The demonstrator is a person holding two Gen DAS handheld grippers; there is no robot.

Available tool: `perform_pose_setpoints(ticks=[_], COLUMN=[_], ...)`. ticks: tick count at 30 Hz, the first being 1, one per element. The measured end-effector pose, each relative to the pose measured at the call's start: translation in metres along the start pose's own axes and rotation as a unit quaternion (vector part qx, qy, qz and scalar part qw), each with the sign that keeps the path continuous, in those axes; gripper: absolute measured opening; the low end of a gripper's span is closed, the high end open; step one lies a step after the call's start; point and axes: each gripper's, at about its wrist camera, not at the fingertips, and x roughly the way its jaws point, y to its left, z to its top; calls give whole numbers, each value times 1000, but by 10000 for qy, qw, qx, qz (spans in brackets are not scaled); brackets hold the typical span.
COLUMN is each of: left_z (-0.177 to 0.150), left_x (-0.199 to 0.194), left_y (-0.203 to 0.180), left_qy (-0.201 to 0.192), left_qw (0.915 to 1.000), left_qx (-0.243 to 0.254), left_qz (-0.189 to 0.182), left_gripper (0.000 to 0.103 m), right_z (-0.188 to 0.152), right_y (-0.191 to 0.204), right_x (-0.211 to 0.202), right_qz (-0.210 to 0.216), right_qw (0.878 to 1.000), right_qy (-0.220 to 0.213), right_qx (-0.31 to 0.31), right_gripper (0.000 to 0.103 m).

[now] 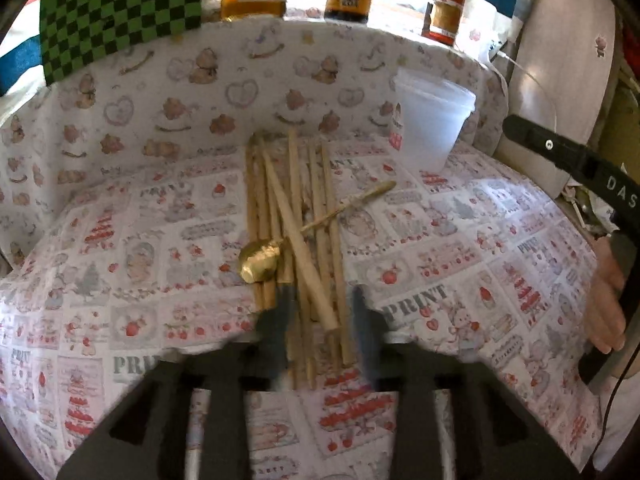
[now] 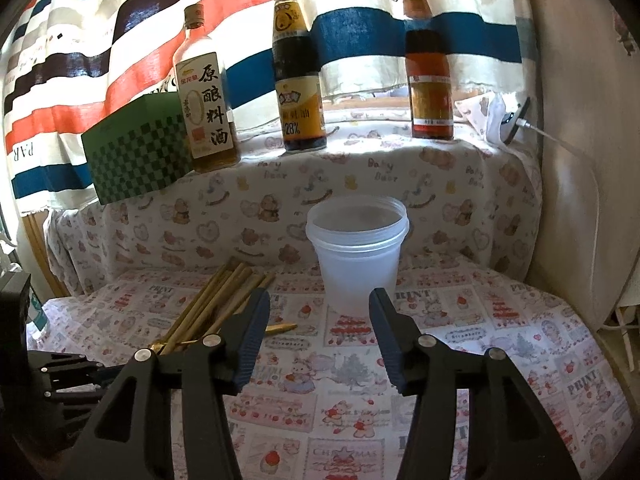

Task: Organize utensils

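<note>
Left gripper (image 1: pixel 322 312): I see blurred jaws apart, straddling chopsticks (image 1: pixel 296 220).
Right gripper (image 2: pixel 320 320): apart, empty.
Table (image 2: pixel 480 360): printed cloth; cup (image 2: pixel 358 256) near back edge.

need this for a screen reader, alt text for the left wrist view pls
The left gripper, jaws apart, hovers over the near ends of a pile of wooden chopsticks with a gold spoon lying across them; an empty translucent cup stands behind.

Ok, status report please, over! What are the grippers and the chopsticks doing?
Left gripper open over chopsticks. Right gripper open, empty, facing cup. Gold spoon lies across the pile.
</note>
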Motion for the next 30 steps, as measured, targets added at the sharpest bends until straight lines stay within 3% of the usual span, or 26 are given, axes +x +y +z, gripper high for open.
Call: perform_pose_setpoints(ticks=[2, 3, 5, 10, 13, 17, 20, 24, 29, 30], left_z=[0, 1, 2, 5, 7, 4, 1, -4, -2, -2], left_x=[3, 2, 2, -4, -22, -70, -97, -118, -127, -128], left_y=[2, 5, 16, 40, 49, 60, 64, 73, 68, 68], left_qy=[72, 47, 28, -183, -632, -1907, -2547, -3065, -3366, -3343], left_qw=[10000, 9999, 9993, 9969, 9936, 9732, 9575, 9404, 9319, 9329], left_qx=[-59, -149, -384, -765, -940, -1280, -1346, -1459, -1131, -1143], left_qz=[10, 52, 32, -87, -38, 75, 177, 221, 736, 701], left_gripper=[39, 28, 15, 9, 7, 6, 6, 6, 6, 6], right_z=[0, 0, 0, 0, 0, 2, 3, 3, 2, 2], right_y=[0, 0, -1, 0, 0, -2, -4, -5, -6, -6], right_x=[1, 0, 1, 2, -2, -4, -5, -6, -2, -2], right_qz=[8, 21, 54, 32, 21, 12, 25, 9, -12, 12], right_qw=[10000, 10000, 9999, 10000, 10000, 9999, 9999, 9999, 9999, 9999], right_qy=[11, 26, 65, 27, -71, -109, -108, -118, -52, -35], right_qx=[10, 22, 65, 11, 0, 39, 105, 120, 130, 148], right_gripper=[64, 67, 67, 70, 75, 75, 75, 75, 75, 75])
